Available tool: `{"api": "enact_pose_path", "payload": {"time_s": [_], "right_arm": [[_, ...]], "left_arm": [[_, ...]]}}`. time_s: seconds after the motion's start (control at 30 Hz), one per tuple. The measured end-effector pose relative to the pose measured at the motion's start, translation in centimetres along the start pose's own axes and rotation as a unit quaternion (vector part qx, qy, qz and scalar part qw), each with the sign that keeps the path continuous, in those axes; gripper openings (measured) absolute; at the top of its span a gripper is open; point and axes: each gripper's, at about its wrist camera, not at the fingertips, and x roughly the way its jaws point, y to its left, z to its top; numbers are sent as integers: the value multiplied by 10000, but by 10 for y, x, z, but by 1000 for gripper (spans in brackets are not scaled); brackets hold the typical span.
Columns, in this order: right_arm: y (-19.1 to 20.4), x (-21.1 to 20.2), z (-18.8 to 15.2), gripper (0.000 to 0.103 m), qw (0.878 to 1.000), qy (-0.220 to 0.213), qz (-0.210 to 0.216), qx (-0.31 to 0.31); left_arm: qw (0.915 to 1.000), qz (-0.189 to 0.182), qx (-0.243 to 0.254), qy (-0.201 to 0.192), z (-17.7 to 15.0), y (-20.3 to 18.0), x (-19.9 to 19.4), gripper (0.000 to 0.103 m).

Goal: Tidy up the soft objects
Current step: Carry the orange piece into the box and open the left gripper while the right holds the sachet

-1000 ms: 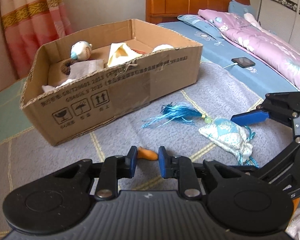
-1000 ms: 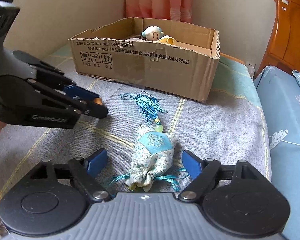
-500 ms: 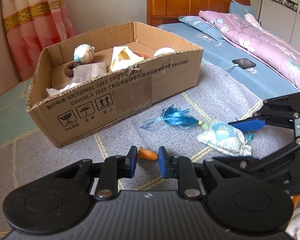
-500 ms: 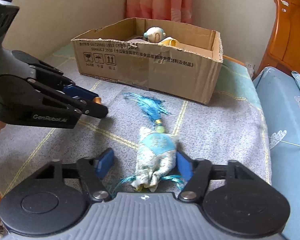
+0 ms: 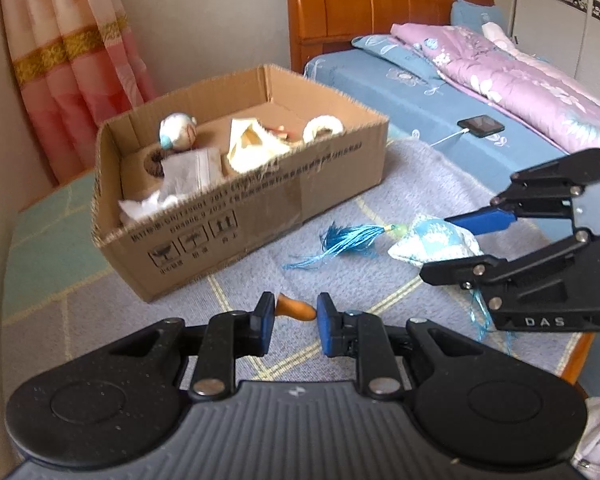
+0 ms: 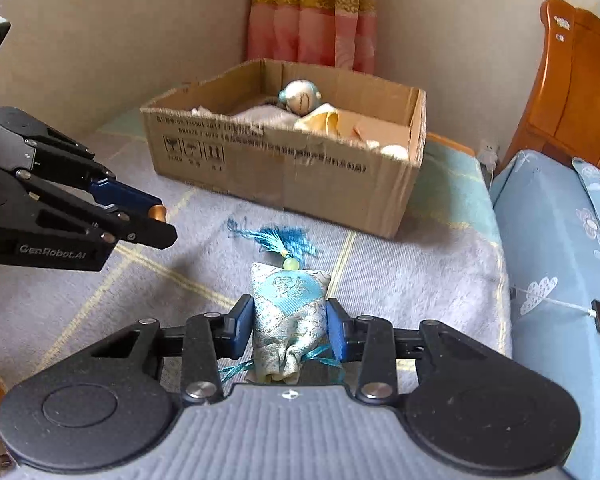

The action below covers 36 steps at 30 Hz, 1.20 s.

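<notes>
A light blue patterned sachet (image 6: 288,296) with a blue tassel (image 6: 276,240) lies on the grey blanket in front of the open cardboard box (image 6: 284,172). My right gripper (image 6: 289,330) is closing on it; both blue pads touch its sides and pinch its lower part. In the left wrist view the sachet (image 5: 432,236) sits between the right gripper's fingers (image 5: 448,246), tassel (image 5: 348,236) trailing towards the box (image 5: 260,208). My left gripper (image 5: 294,316) is shut on a small orange object (image 5: 296,309), held above the blanket. From the right wrist view, the left gripper (image 6: 160,224) hangs to the left.
The box holds a round plush ball (image 5: 178,132), white cloths and a cream pouch (image 5: 252,148). A bed with blue sheet and purple quilt (image 5: 520,76) lies to the right, a phone (image 5: 480,125) on it. Wooden headboard (image 5: 380,4) and pink curtain (image 5: 72,60) stand behind.
The right gripper's jaws have come together from wide apart onto the sachet's sides. The left gripper has risen with the orange object still in it.
</notes>
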Motion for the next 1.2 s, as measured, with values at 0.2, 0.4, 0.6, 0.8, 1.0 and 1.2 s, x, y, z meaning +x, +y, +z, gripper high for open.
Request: {"api": "enact_pose_path", "payload": {"time_s": [0.2, 0.4, 0.6, 0.8, 1.0, 1.2], "right_arm": [[-3, -19, 15, 43, 9991, -155, 64, -391], [-11, -38, 33, 43, 9973, -383, 181, -601], [-18, -51, 52, 43, 9947, -592, 161, -819], [-30, -54, 74, 43, 9937, -726, 132, -843], [-39, -50, 91, 43, 9932, -744, 62, -896], [-48, -44, 115, 43, 9937, -756, 109, -825]], "left_arm": [[9994, 138, 102, -314, 20, 3, -23, 21], [9969, 422, 195, -631, 53, 12, -28, 21], [9947, 581, 169, -833, 90, 25, -11, 21], [9949, 748, -132, -659, 106, 37, 26, 74], [9909, 815, -727, -783, 92, 51, 20, 101], [9880, 760, -1146, -704, 79, 62, 2, 101]]}}
